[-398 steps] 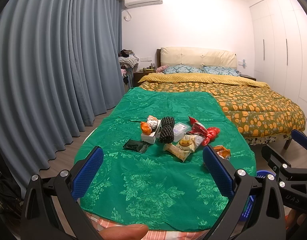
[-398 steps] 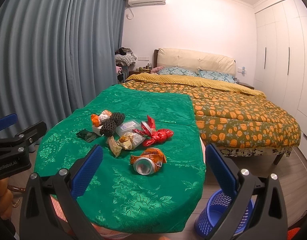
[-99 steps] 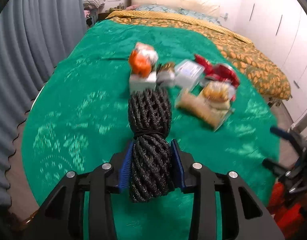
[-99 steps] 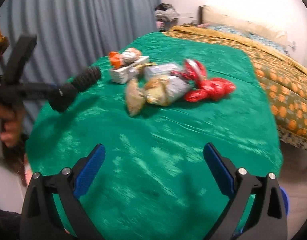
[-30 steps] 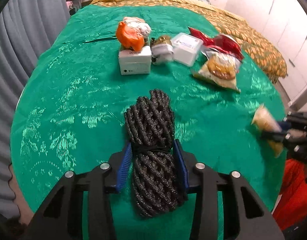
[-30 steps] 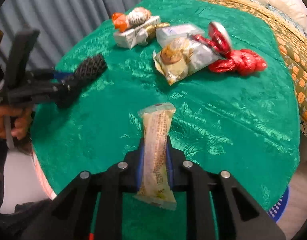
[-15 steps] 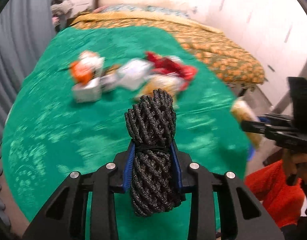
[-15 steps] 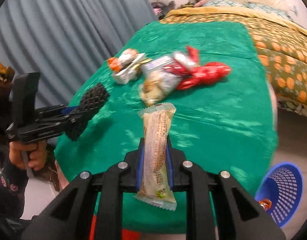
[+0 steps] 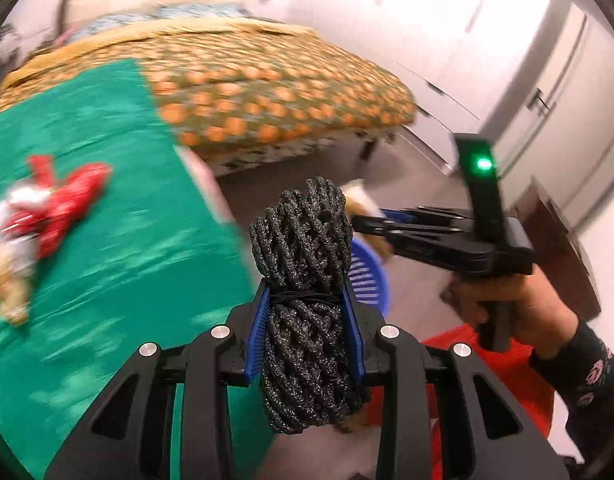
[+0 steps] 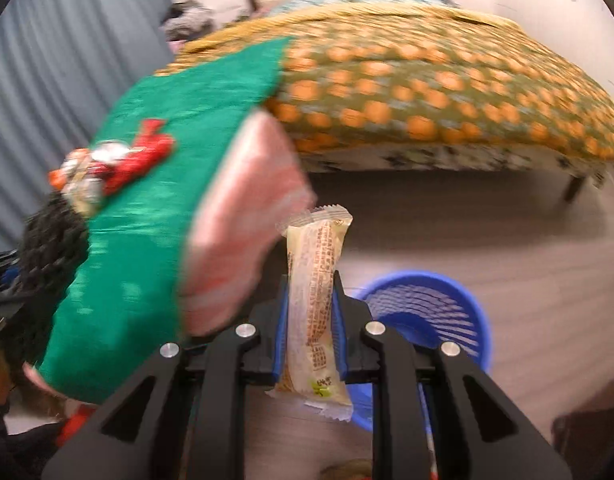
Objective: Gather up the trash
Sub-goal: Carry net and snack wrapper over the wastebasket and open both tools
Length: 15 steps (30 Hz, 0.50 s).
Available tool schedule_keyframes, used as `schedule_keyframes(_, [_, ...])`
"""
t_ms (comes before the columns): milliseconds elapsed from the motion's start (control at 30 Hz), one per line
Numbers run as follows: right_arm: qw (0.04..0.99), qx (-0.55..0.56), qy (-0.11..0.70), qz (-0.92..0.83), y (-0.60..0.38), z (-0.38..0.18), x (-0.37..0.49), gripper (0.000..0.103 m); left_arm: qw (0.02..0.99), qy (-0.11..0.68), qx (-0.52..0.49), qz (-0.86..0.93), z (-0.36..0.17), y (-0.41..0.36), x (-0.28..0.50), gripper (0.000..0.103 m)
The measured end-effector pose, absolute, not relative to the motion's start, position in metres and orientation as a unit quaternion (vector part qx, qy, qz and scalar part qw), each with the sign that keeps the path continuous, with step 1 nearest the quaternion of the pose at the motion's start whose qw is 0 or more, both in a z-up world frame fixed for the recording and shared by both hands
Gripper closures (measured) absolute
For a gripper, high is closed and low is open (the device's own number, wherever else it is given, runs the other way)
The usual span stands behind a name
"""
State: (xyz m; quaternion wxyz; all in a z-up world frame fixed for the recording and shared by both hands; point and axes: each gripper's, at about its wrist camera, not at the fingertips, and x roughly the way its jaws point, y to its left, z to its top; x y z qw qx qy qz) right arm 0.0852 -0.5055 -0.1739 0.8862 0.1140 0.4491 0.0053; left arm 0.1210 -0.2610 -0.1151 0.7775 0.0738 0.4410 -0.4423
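It's a bedroom in a home. A big bed (image 10: 427,80) w/ an orange-spotted blanket (image 9: 275,92) fills the back, pillows at the far end. Grey curtains (image 10: 67,60) hang at one side. White closet doors (image 9: 507,60) line the wall. The floor is wood. A table w/ a green cloth (image 9: 107,220) stands by the bed's near corner, a blue basket (image 10: 427,304) on the floor beside it.

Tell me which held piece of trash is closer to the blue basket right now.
The cream snack bar wrapper in the right claw: it hangs beside the blue basket rim. The black foam net in the left claw sits back by the table edge.
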Motion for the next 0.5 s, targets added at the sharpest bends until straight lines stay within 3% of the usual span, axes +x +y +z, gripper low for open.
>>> schedule_keyframes(267, [0.873,0.159,0.457,-0.053,-0.579,-0.223,0.069,0.085,0.741,0.489,0.081,-0.453,-0.19,-0.382,0.118,0.069])
schedule_keyframes(500, [0.87,0.2,0.448,-0.058,-0.608,-0.23,0.064,0.085,0.732,0.514,0.086,-0.439,-0.242,-0.422,0.131,0.069])
